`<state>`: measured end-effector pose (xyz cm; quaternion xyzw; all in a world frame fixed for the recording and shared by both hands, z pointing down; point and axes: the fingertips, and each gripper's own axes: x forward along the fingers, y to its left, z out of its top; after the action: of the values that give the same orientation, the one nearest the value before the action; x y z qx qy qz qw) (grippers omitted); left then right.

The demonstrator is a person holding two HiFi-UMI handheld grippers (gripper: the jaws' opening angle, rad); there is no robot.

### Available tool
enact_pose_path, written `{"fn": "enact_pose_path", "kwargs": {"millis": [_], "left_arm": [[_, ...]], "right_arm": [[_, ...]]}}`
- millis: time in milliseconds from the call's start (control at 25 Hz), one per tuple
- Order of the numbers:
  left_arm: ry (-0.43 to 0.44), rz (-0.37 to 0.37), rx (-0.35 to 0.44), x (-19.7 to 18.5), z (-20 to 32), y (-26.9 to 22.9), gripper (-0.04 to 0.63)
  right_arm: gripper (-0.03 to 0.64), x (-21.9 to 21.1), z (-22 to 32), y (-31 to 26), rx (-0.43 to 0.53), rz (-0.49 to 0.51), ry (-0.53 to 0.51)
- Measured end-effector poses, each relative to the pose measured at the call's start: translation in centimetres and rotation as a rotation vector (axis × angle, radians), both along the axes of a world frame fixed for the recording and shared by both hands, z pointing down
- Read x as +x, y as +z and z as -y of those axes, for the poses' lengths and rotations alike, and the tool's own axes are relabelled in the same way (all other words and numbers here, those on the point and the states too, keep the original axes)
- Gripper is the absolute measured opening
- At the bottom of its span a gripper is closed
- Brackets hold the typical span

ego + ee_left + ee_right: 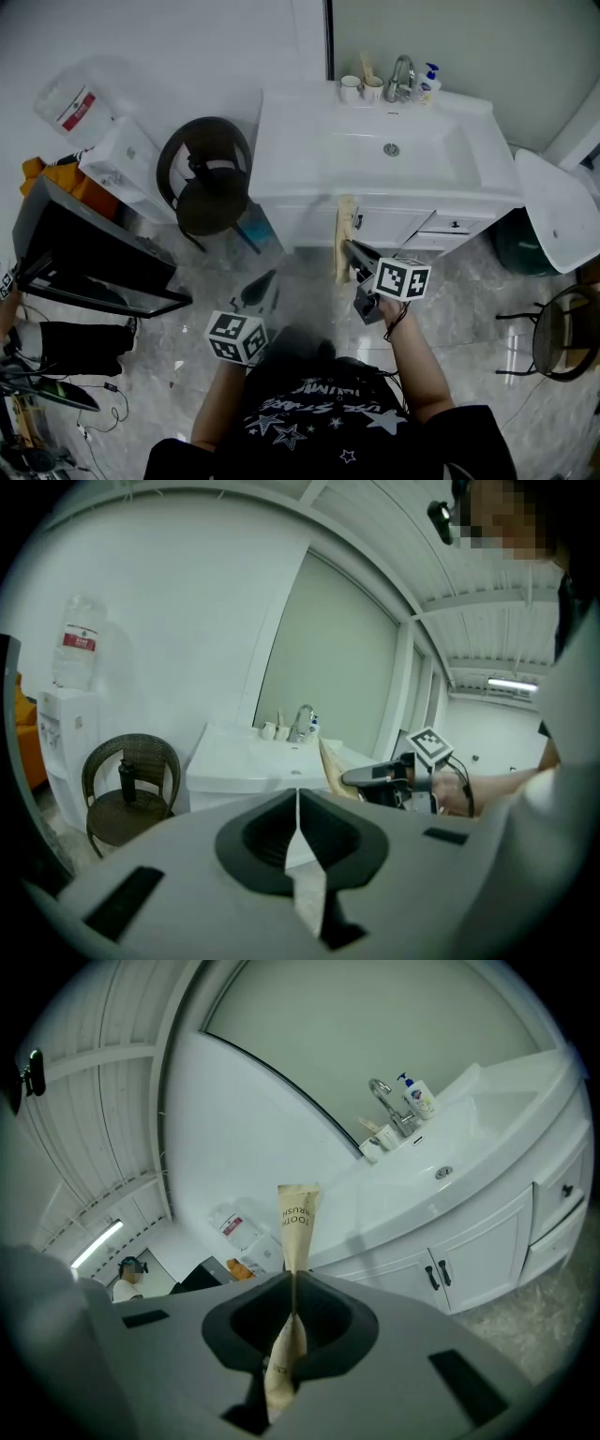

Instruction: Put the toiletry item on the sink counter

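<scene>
Item: toothbrush packet (297, 1222), tan paper, long and thin.
- Pinched near its lower end in the right claw (293, 1281), pads pressed flat on the paper.
- Printed upper end standing clear above the claw tips.
- In the head view, packet (346, 234) in the air just in front of the cupboard doors (412, 225). Near the front edge of the tabletop (281, 122), not over it and touching nothing else.

Right claw (354, 253): closed on the packet, pointed toward the far side of the room, at the sink unit.

Left claw (298, 803): closed to a hairline slit with nothing between the pads. Low over the floor (187, 366), to the left of the right claw (375, 776) and idle (258, 291).

Tabletop: white, with a sunken basin (375, 150) in the middle.
- At the far edge, behind the basin: two cups (361, 88), a tap (401, 77) and a soap bottle (428, 84).
- Wide bare strip to the left of the basin, narrower bare margin to the right.

Surroundings: wicker chair (206, 178) and water dispenser (122, 159) to the left of the sink unit, well apart from both claws.

Progress, as judged:
- Pick-up done, packet secure in the right claw.
- Carry roughly midway, short of the tabletop edge.
- Left to do: lift above the rim, move forward over a bare patch (left strip the roomiest), lower, open the claw, draw back.
- Placement not yet begun.
</scene>
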<state>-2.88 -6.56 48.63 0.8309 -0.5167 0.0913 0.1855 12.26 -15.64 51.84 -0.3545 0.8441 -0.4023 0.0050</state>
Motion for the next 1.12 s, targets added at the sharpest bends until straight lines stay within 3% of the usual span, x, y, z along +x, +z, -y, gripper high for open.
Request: {"fn": "enact_pose_path", "kwargs": {"millis": [520, 1120], "left_arm": [[0.019, -0.021, 0.003, 0.5, 5.3, 0.5, 0.02], [0.061, -0.047, -0.015, -2.3, 17.5, 1.5, 0.02]], "right_arm": [[0.026, 1.1, 3.2, 0.7, -0.018, -0.017, 0.029], [0.026, -1.8, 13.8, 2.3, -0.089, -0.111, 0.055]]}}
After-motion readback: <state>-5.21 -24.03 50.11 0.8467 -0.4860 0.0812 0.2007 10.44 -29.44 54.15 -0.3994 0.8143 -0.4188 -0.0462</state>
